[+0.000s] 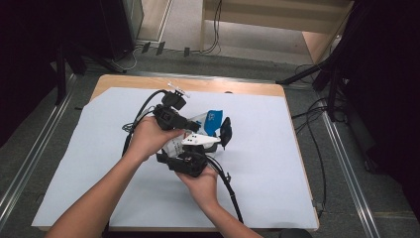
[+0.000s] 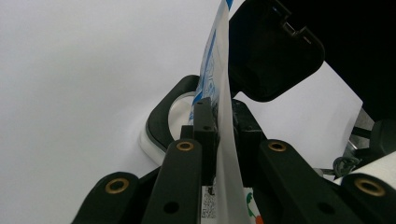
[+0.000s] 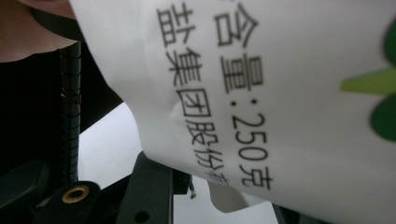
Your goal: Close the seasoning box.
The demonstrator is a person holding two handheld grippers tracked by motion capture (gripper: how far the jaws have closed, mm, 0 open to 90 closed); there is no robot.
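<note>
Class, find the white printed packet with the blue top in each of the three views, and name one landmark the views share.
High view: the packet sits centre, between both hands.
Left gripper view: its thin edge rises up the middle, clamped between the black jaws.
Right gripper view: its printed face covers the upper right.
Shared landmark: the white sheet covering the table.

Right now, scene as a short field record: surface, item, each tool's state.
surface: table under a pale sheet
item: white packet with blue print and the text 250, held above the sheet
left tool: shut on the packet's edge
right tool: against the packet; grip cannot be told
also: black object beside the packet
</note>
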